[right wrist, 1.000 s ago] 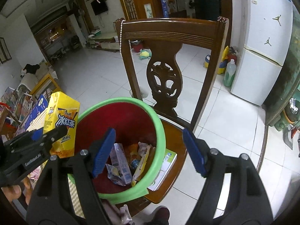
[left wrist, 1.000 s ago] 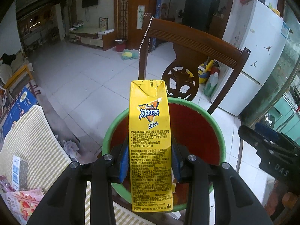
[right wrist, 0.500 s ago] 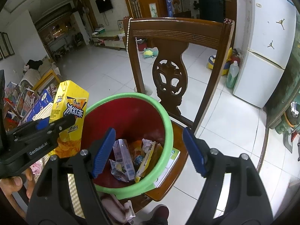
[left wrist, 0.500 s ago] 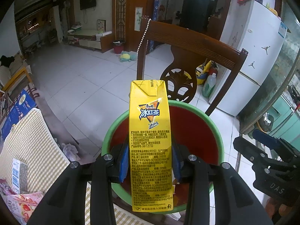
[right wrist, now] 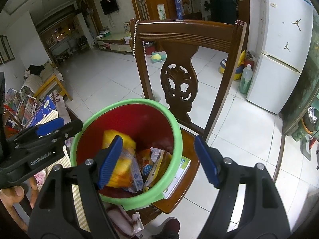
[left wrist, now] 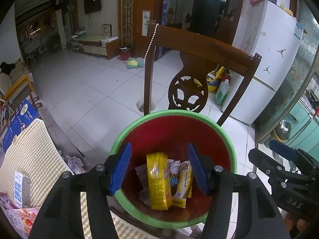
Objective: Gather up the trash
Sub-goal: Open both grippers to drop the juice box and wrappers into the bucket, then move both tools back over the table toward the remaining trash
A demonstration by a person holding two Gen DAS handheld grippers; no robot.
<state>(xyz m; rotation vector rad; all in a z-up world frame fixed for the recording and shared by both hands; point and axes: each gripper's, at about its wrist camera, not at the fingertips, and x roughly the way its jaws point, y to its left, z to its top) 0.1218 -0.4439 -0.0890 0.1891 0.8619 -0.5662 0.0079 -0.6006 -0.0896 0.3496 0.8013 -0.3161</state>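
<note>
The left gripper point(left wrist: 159, 167) is spread wide with nothing in it, above the bin point(left wrist: 232, 153). The yellow drink box point(left wrist: 158, 181) lies inside the bin on other wrappers point(left wrist: 184, 181). The bin sits on a wooden chair point(right wrist: 187, 33). The right gripper point(right wrist: 159, 159) is spread wide too and holds nothing, by the bin.

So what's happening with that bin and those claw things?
A person is picking up trash with a gripper in each hand. The left gripper is open above the green-rimmed bin on a wooden chair. A yellow drink carton lies inside the bin among other wrappers. The right gripper is open too, holding nothing. More packets wait on the checked table.
</note>
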